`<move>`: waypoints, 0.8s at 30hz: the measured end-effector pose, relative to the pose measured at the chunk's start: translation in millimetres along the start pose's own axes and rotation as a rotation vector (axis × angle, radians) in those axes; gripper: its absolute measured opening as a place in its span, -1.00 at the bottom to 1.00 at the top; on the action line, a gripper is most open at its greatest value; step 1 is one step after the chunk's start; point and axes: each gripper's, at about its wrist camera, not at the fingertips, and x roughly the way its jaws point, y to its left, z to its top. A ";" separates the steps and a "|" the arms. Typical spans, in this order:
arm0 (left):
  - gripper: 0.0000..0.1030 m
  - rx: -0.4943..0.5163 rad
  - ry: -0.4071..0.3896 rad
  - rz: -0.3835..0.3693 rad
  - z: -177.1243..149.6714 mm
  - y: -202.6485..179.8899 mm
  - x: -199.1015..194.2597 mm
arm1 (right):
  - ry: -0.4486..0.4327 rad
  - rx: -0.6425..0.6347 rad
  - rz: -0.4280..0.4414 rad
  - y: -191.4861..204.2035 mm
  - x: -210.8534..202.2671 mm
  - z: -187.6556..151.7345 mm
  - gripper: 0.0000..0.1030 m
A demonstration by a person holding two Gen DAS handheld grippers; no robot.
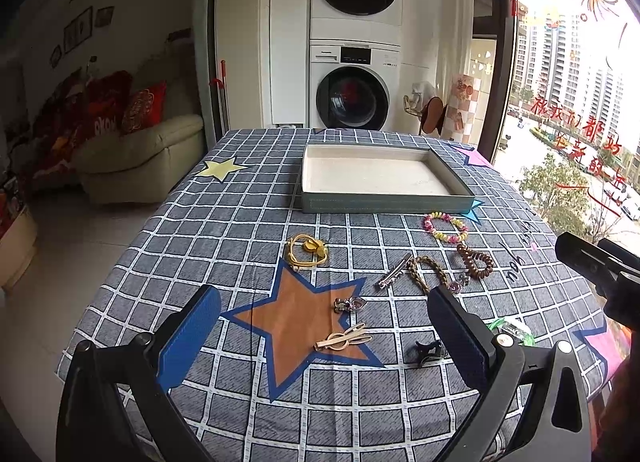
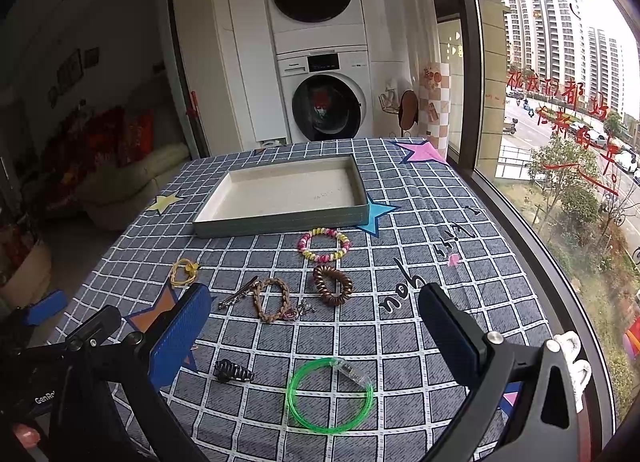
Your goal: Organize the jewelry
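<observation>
Your left claw point(image 1: 320, 338) hangs spread wide above the desk point(image 1: 224, 246), the gold hair clip point(image 1: 344, 338) lying between its fingers. Your right claw point(image 2: 316, 338) is likewise apart, the green bracelet point(image 2: 330, 396) just below it; the tray point(image 2: 280, 192) sits well beyond

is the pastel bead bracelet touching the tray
Apart. The right wrist view shows tablecloth between the bead bracelet and the tray.
</observation>
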 end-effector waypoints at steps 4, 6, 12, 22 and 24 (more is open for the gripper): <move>1.00 -0.004 0.001 0.000 0.7 1.1 0.7 | 0.000 -0.002 0.003 0.4 0.2 0.1 1.00; 1.00 -0.005 0.003 0.000 0.4 1.1 0.8 | 0.001 -0.004 0.003 0.5 0.4 0.6 1.00; 1.00 -0.002 0.001 -0.002 0.8 0.2 0.7 | 0.000 0.000 0.006 0.7 0.5 0.4 1.00; 1.00 0.002 -0.001 -0.006 0.0 -2.9 -0.1 | 0.001 0.000 0.008 1.2 -0.3 0.5 1.00; 1.00 0.000 -0.001 -0.005 0.3 -3.0 0.0 | 0.000 0.000 0.008 1.2 -0.5 0.3 1.00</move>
